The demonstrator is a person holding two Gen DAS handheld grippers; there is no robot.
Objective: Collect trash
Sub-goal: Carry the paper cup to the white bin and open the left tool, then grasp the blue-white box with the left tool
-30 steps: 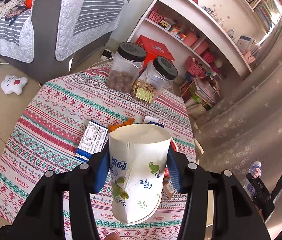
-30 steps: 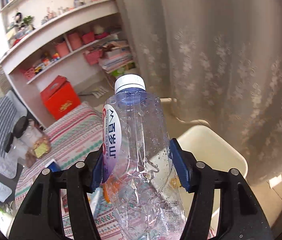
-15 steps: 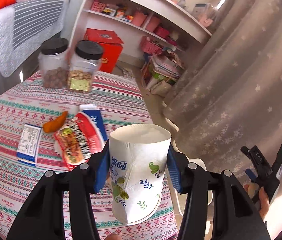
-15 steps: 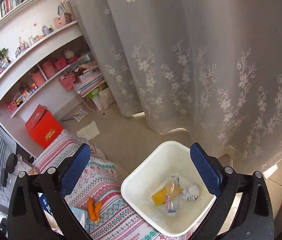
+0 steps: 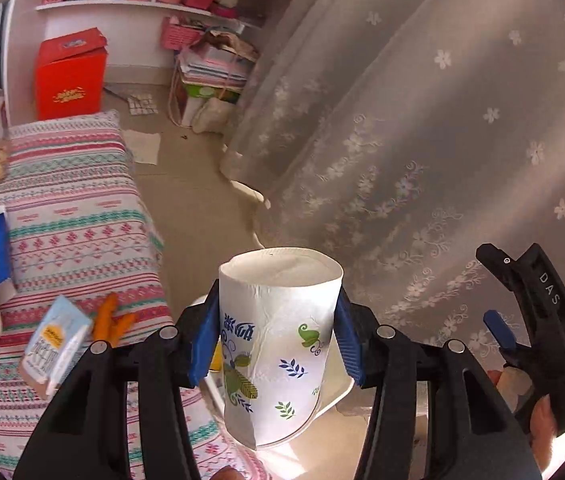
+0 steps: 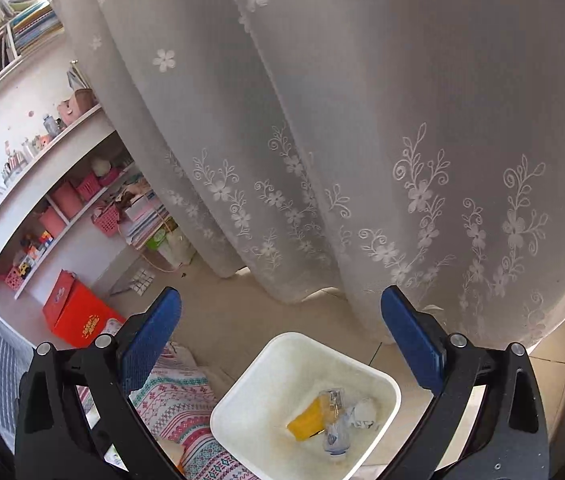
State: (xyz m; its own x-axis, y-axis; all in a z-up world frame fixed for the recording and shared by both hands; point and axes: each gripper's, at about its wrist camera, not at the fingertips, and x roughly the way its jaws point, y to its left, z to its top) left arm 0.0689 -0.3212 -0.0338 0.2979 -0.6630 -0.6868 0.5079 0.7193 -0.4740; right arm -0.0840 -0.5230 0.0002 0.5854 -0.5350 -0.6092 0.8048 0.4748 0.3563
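Left gripper (image 5: 278,336) clamps the white leaf-printed paper cup (image 5: 278,320), probably just over the white square plastic bin (image 6: 382,368) at 6 o'clock; right gripper (image 6: 282,340) gapes empty, so release next.

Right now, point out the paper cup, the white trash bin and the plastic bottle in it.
paper cup (image 5: 278,344), left wrist view, on its printed side wall between the blue pads.
white trash bin (image 6: 278,364), right wrist view, on its inner back wall.
plastic bottle (image 6: 334,428), right wrist view, on its clear crumpled body.
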